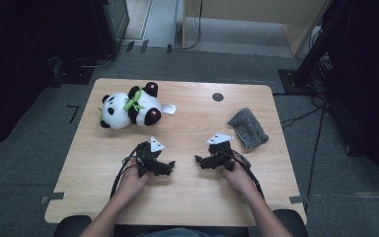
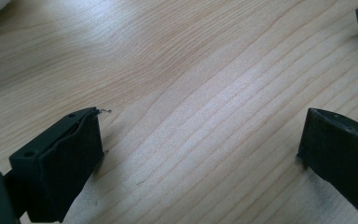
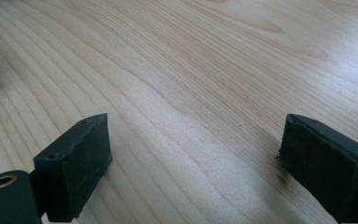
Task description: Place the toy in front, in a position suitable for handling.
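Both grippers rest on the worktop (image 1: 187, 197), jaws spread, nothing between them. Plush panda (image 1: 128, 109) lies up-left of the left gripper (image 1: 164, 167), long axis crosswise; grey cloth (image 1: 247, 128) lies up-right of the right gripper (image 1: 203, 161), about as near.

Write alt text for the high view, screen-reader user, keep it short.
A person's hands rest two open black grippers, the left gripper and right gripper, on a light wooden table, tips facing each other, holding nothing. A plush panda lies at the far left and a grey cloth at the right.
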